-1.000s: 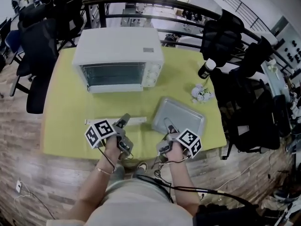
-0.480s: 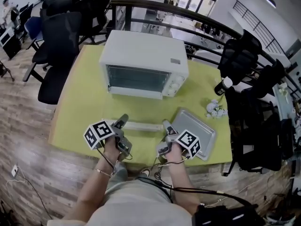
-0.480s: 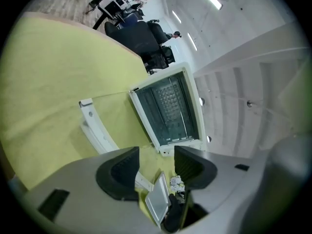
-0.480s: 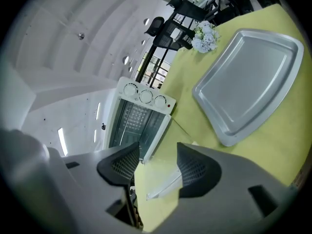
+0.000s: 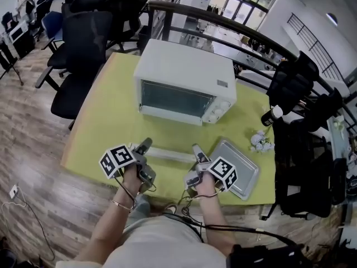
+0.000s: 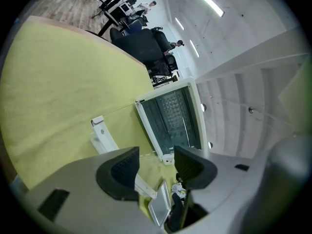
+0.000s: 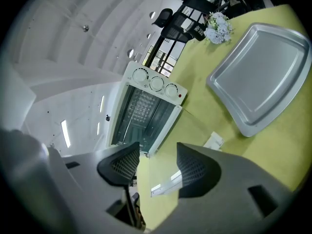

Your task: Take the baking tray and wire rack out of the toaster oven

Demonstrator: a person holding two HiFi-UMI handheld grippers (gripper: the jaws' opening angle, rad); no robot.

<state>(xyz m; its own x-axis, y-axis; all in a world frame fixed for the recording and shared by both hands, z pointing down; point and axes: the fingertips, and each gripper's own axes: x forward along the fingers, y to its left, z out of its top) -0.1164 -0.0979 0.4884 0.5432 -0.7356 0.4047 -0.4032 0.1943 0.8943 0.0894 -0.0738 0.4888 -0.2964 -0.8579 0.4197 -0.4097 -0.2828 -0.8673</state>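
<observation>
The white toaster oven stands on the yellow-green table. Its glass door lies open toward me, ending in a white handle. A wire rack shows inside the cavity, also in the right gripper view. The silver baking tray lies empty on the table to the right of the door. My left gripper is open at the handle's left end, nothing between its jaws. My right gripper is open near the handle's right end, left of the tray, also empty.
A black bottle and a small bunch of white flowers sit at the table's right side. Black office chairs stand to the left, a dark railing runs behind, and another dark chair is on the right.
Both grippers have moved left along the table's front. The right one has left the tray and now points at the open door's handle. Both jaws stay open.
</observation>
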